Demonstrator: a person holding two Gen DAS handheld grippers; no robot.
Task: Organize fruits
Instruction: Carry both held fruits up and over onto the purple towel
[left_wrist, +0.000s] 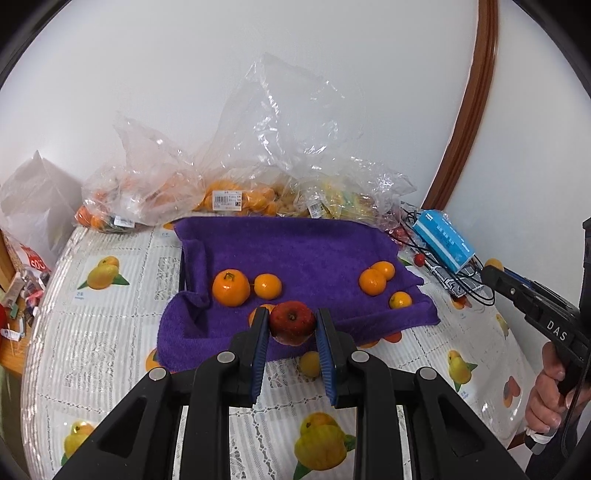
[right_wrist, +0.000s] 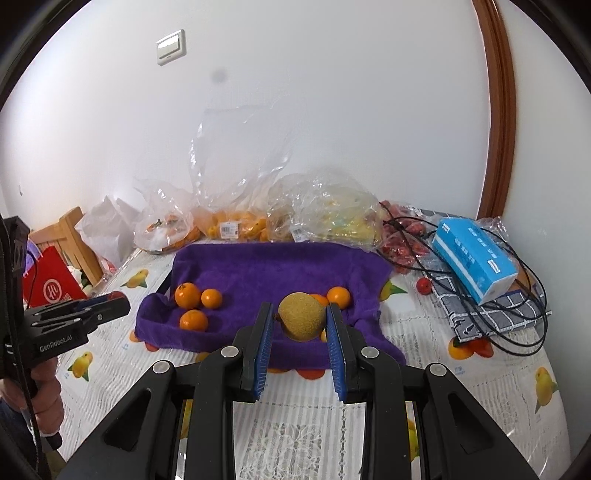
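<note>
Your left gripper pinches a round red apple above the near edge of the purple terry towel. Your right gripper clamps a rough tan-yellow pear, probably just off that same edge, with the loose oranges lying beyond on the towel.

A blue tissue box is lying tilted on a checked cloth, with black cables looping around it. A light switch is sitting on the white wall, beside a brown door frame. A red paper bag is standing by a wooden chair.
</note>
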